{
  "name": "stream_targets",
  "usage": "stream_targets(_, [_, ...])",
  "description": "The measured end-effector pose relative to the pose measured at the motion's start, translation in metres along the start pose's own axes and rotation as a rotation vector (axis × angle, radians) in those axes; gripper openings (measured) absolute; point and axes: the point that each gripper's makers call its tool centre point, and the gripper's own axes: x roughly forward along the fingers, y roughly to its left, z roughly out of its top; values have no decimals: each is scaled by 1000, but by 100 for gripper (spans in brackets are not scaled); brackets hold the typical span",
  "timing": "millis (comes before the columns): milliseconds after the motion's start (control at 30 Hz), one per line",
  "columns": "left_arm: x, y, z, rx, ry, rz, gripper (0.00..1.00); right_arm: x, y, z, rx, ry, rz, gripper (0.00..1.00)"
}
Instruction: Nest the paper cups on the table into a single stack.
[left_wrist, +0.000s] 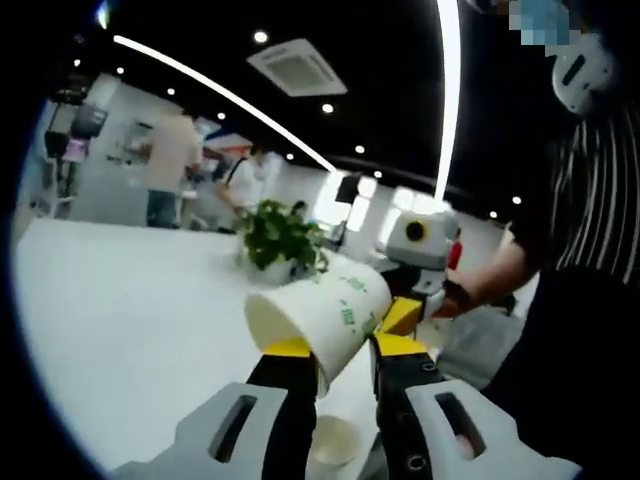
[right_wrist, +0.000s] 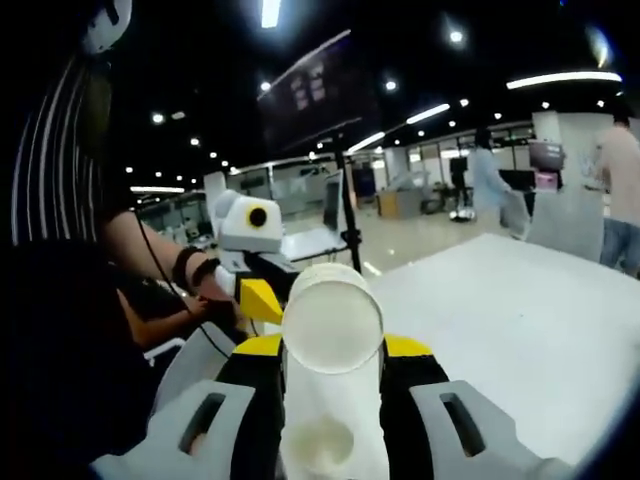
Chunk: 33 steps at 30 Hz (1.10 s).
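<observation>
In the left gripper view, the left tongs (left_wrist: 340, 347) rise from the bottom edge, black jaws with yellow tips, and they are clamped on a white paper cup (left_wrist: 322, 318) with green print. The cup lies tilted on its side between the jaws, its open mouth turned down and to the left, its base pointing up and to the right. Below it, between the jaw bases, a second cup (left_wrist: 331, 441) stands on the white desk (left_wrist: 130, 320) with its mouth upward (only its rim and part of the inside can be seen). Just beyond the held cup's base the right tongs (left_wrist: 402, 315) come in from the right, a yellow tip close to that cup, held by a person's hand (left_wrist: 455, 298). Farther back on the desk sits a green potted plant (left_wrist: 281, 240), and past the desk's far edge two people stand in a lit room.

In the right gripper view, the right tongs (right_wrist: 332, 346) grip a white cup (right_wrist: 332, 325) between their yellow tips; its flat round base faces the camera. Beneath, between the jaw bases, an open cup (right_wrist: 322, 444) stands on the desk (right_wrist: 500, 320). Just behind and to the left of the held cup is the left tongs' (right_wrist: 262, 300) yellow tip, with the person's hand (right_wrist: 205, 280) behind it. Well beyond, people stand at the far side of the room.
</observation>
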Motion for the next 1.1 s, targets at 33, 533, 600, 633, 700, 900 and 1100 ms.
stream_targets(33, [0, 0, 0, -1, 1, -1, 17, 0, 0, 0, 1, 0, 0, 33])
stream_targets(533, [0, -16, -8, -1, 39, -56, 1, 1, -1, -11, 25, 13, 0, 31])
stream_targets(600, [0, -16, -8, 5, 39, -56, 1, 2, 0, -11, 22, 12, -1, 32])
stream_targets(633, [0, -16, -8, 6, 40, -53, 0, 1, 0, -12, 23, 12, -1, 32])
stream_targets(700, [-1, -15, -8, -2, 43, -52, 0, 0, 1, -11, 26, 6, -2, 32])
stream_targets(900, [-2, -16, -5, -6, 45, -45, 0, -2, 2, -12, 23, 7, -8, 33])
stream_targets(1100, [-2, -17, -6, -9, 64, -48, 0, -5, 0, -10, 11, -4, -26, 34])
